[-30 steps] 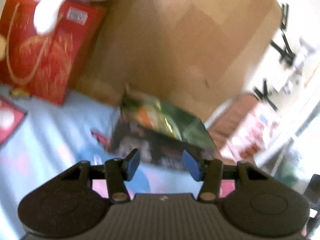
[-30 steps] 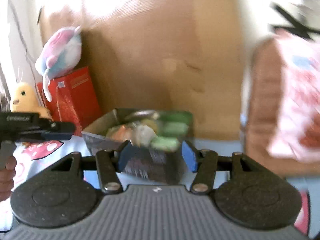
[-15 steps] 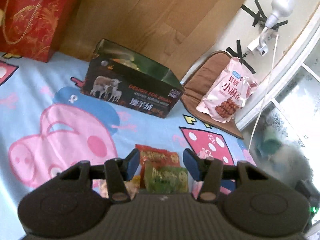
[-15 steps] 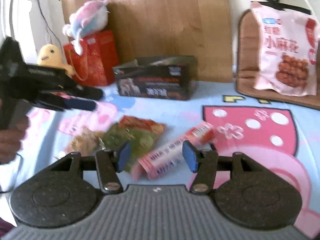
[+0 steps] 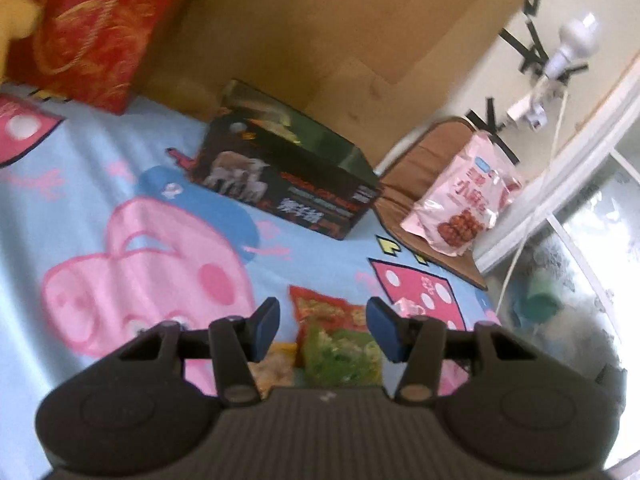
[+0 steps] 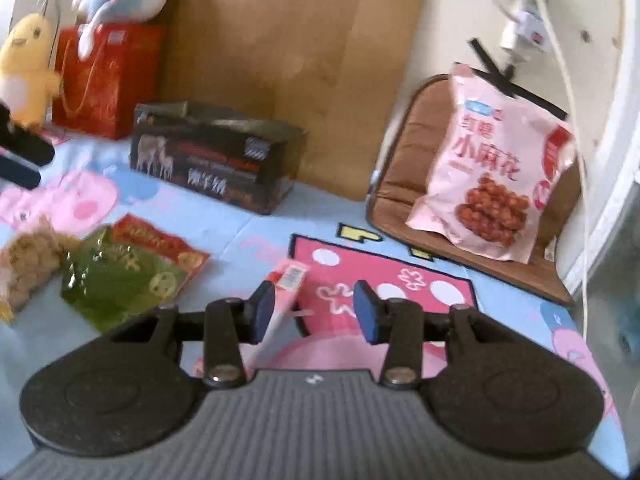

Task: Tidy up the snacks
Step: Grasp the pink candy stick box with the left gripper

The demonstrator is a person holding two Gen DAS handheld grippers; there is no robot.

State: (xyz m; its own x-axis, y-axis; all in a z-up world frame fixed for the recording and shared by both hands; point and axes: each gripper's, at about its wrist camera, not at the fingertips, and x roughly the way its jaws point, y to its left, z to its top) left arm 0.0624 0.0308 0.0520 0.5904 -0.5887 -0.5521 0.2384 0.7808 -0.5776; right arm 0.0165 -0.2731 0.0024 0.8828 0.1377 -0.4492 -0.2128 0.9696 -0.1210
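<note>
Several small snack packets lie on the cartoon bedsheet: a red packet (image 5: 320, 308) (image 6: 160, 240), a green packet (image 5: 340, 356) (image 6: 120, 276), a pale brown packet (image 6: 28, 268) and a long pink stick packet (image 6: 288, 284). An open black box (image 5: 288, 184) (image 6: 216, 164) holding snacks stands further back. My left gripper (image 5: 323, 326) is open above the red and green packets, gripping nothing. My right gripper (image 6: 315, 312) has its jaws closing. The pink stick packet lies on the sheet against its left pad; the right pad is clear of it.
A big pink snack bag (image 6: 496, 184) leans on a brown cushion (image 6: 400, 168) at the right. A red gift bag (image 6: 104, 80), a yellow plush chick (image 6: 28, 68) and a cardboard panel (image 6: 288, 60) stand behind the box. A white cable (image 6: 568, 92) hangs at the right.
Both views pulled back from the black box and dipped to the loose packets on the sheet. The right gripper's jaws have narrowed, with the pink stick packet now at its left pad.
</note>
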